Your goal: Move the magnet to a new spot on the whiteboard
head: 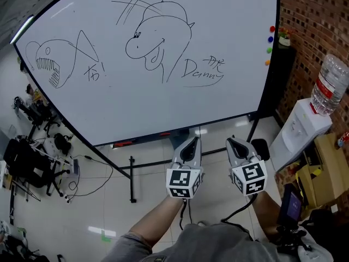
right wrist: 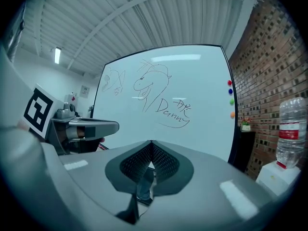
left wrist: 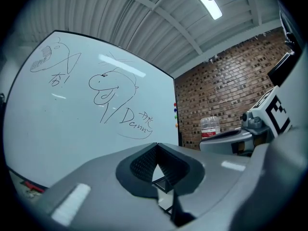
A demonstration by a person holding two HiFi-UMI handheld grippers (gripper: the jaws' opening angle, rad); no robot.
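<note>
Hovering side by side below the whiteboard (head: 234, 26), well short of it, the left gripper (head: 189, 144) and right gripper (head: 233, 144) each have jaws pressed together on nothing. Beyond them, four coloured magnets (head: 269, 50) sit in a column along the whiteboard's right edge.

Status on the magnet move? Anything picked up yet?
Done: nothing that shows. The red magnet, blue magnet, green magnet and orange magnet sit in a column at the right edge of the whiteboard.
In hand: nothing. The left gripper and right gripper are both shut and empty, held low, short of the board.
Left: reach a magnet, grip it, place it elsewhere.
</note>
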